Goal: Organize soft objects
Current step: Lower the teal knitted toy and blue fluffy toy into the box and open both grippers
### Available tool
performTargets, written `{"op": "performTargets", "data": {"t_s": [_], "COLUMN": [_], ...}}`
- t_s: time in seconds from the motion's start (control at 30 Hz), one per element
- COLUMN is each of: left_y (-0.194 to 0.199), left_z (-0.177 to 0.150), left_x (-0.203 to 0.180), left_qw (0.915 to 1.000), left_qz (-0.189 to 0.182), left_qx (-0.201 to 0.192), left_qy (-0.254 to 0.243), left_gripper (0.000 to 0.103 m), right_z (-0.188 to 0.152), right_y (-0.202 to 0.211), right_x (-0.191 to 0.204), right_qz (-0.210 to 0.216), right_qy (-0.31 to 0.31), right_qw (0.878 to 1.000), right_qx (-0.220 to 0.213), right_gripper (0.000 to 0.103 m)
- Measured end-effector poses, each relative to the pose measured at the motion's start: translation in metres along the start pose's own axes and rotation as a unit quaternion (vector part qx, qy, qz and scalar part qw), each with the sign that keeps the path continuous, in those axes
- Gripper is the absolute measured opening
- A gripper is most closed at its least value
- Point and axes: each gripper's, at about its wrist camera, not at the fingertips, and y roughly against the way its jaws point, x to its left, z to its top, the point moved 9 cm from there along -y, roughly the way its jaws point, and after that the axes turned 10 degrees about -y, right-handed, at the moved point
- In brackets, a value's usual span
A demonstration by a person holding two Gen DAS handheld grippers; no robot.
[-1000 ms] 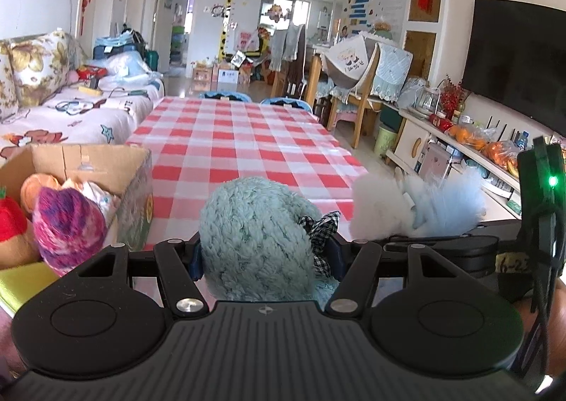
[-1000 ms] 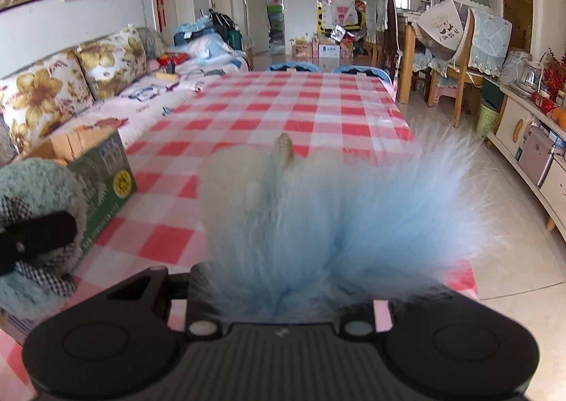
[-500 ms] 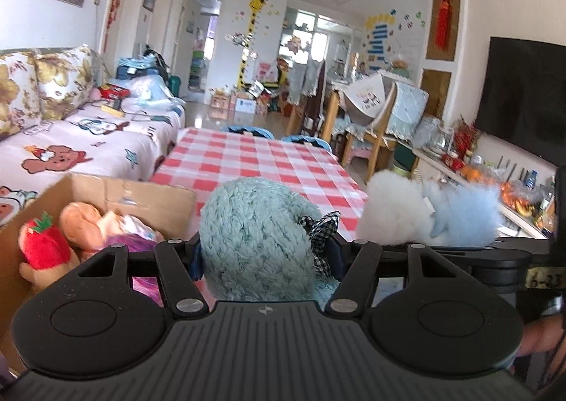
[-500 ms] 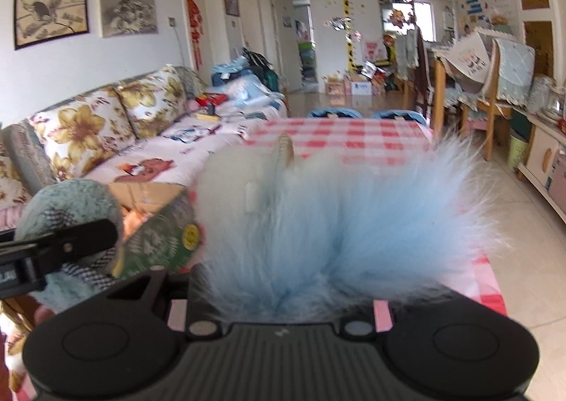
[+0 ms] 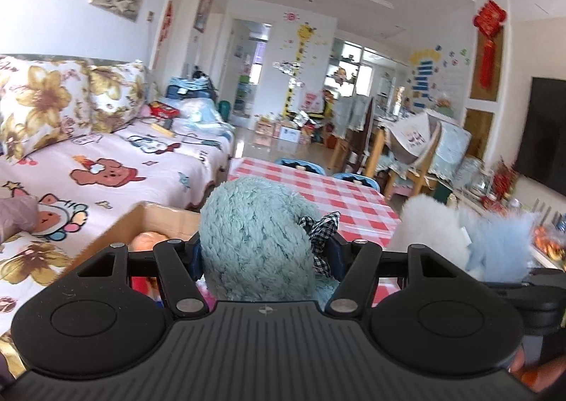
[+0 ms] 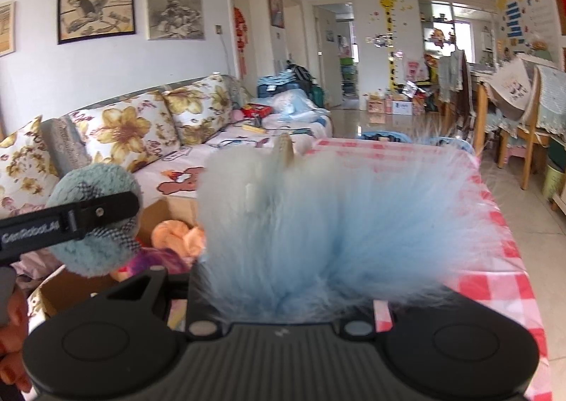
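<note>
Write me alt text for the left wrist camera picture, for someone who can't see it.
The left hand-held gripper is shut on a teal plush toy with a checked bow, held above an open cardboard box of soft toys. To the right, a fluffy white and blue toy sits in the other gripper; a sofa and red checked table lie beyond.

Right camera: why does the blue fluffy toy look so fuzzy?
Right wrist view: the blue toy sits close to the lens, so its fur blurs. Left wrist view: the teal toy looks sharper, and the fisheye lens bends the walls.
</note>
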Motion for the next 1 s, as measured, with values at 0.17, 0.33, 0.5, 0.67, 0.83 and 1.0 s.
{"op": "performTargets", "data": {"t_s": [0.17,0.33,0.5,0.67,0.83,1.0], "left_y": [-0.009,-0.014,-0.015,-0.015,-0.018,-0.017], "left_z": [-0.004,-0.008,-0.015,-0.024,-0.030,-0.035], "left_x": [0.013,0.023,0.032,0.037,0.045,0.051], "left_qw": [0.9994,0.9976,0.9958,0.9938,0.9912,0.9888], "left_qz": [0.030,0.057,0.075,0.085,0.093,0.099], "left_qx": [0.012,0.029,0.046,0.069,0.093,0.111], "left_qy": [0.016,0.024,0.026,0.022,0.012,0.011], "left_gripper": [0.077,0.077,0.077,0.077,0.077,0.077], "right_z": [0.000,0.006,0.017,0.020,0.016,0.011], "right_y": [-0.017,-0.032,-0.048,-0.064,-0.083,-0.099], "right_x": [0.025,0.046,0.066,0.079,0.087,0.090], "right_qz": [0.016,0.037,0.051,0.071,0.081,0.087], "right_qy": [0.025,0.026,0.043,0.037,0.023,0.008], "right_qw": [1.000,0.999,0.998,0.996,0.995,0.993], "right_qx": [0.010,0.012,0.014,0.029,0.052,0.076], "right_gripper": [0.034,0.034,0.034,0.034,0.034,0.034]}}
